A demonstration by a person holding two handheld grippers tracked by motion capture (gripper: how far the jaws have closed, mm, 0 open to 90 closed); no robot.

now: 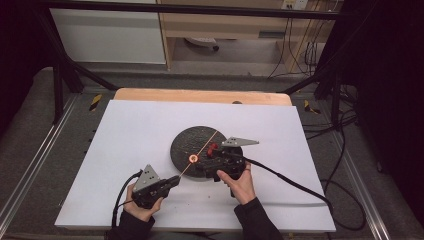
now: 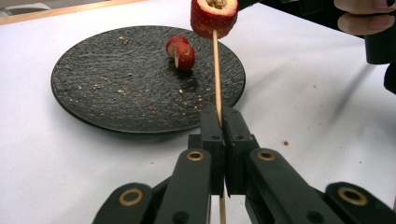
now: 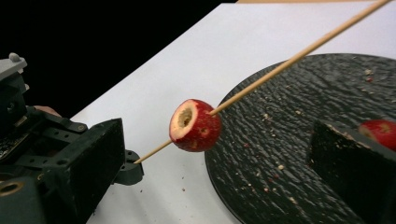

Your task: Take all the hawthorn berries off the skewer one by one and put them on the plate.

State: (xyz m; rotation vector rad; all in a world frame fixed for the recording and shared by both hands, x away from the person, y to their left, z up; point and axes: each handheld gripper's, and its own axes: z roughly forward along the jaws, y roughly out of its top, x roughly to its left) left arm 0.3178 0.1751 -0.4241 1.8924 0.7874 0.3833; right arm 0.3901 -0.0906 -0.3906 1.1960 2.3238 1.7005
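You will find no text, label, brand, number or sign that can be read in any of these views. The plate, the skewer and both grippers carry no legible marking. The yellow-and-black patches on the floor at ten and two o'clock bear no words.

white table cover | wooden tabletop edge (far side) | black cables on floor, right
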